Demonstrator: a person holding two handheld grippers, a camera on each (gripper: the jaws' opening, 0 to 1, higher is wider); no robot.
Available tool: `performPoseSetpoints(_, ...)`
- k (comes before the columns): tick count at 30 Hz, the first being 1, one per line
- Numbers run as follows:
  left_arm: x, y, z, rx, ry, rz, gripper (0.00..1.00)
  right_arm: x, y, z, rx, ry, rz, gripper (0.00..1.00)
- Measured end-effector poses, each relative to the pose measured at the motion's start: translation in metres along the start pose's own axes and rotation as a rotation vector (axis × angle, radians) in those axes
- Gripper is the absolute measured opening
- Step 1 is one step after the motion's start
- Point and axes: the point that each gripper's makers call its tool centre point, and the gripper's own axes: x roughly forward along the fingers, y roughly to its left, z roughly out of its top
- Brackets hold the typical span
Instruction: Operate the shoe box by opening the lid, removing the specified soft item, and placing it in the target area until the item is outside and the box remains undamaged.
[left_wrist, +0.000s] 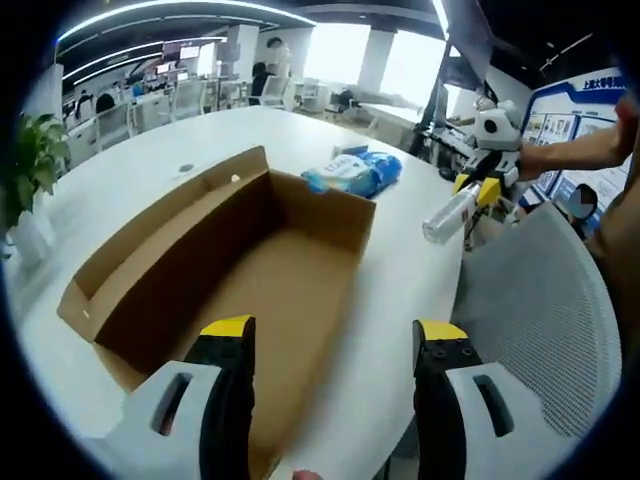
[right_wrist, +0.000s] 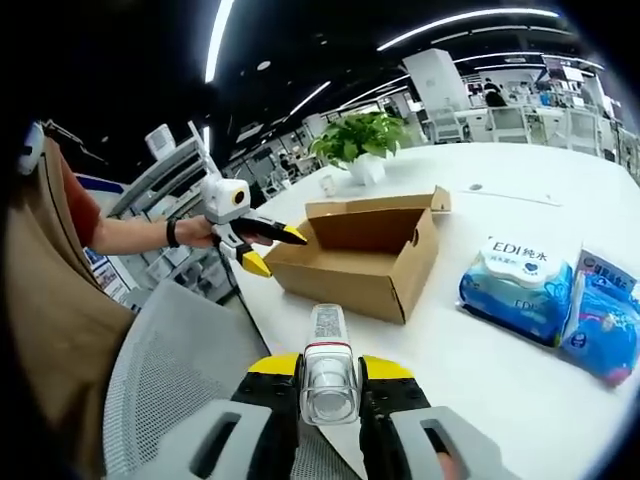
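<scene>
The brown shoe box (left_wrist: 300, 290) lies open on the white table (left_wrist: 150, 150), its inside bare cardboard. My left gripper (left_wrist: 335, 330) hovers open over its near end, nothing between the jaws. My right gripper (right_wrist: 328, 368) is shut on a clear tube-shaped item (right_wrist: 326, 378) with a printed label, held off the table's edge above a chair. From the right gripper view the box (right_wrist: 360, 255) stands with its lid flap (right_wrist: 375, 207) up, and the left gripper (right_wrist: 278, 250) is at its left end. The left gripper view shows the right gripper (left_wrist: 475, 190) holding the clear item (left_wrist: 448, 215) beyond the table's edge.
Two blue packs of wipes (right_wrist: 525, 285) lie on the table to the right of the box, also seen behind it as blue packs (left_wrist: 355, 172). A grey mesh chair (right_wrist: 180, 370) sits at the table's edge. A potted plant (right_wrist: 365, 140) stands behind the box.
</scene>
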Motion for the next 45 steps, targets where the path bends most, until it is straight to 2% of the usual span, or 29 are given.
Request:
performPoseSetpoints(11,0.000,-0.008,-0.004,-0.017,-0.005,-0.006,0.64,-0.013,-0.014,0.018,-0.037,0.043,-0.026,0.17)
performPoseSetpoints(19,-0.002,-0.009,-0.001,-0.023,-0.018,-0.002,0.64,-0.023,-0.032,0.037,-0.084,0.077,-0.044,0.17)
performPoseSetpoints(31,-0.008,-0.003,0.002,-0.038,-0.035,0.028,0.63,-0.035,-0.079,0.056,-0.165,0.212,-0.104,0.17)
performPoseSetpoints(45,-0.008,-0.002,0.004,-0.043,-0.034,0.057,0.61,-0.038,-0.129,0.097,-0.319,0.338,-0.152,0.17)
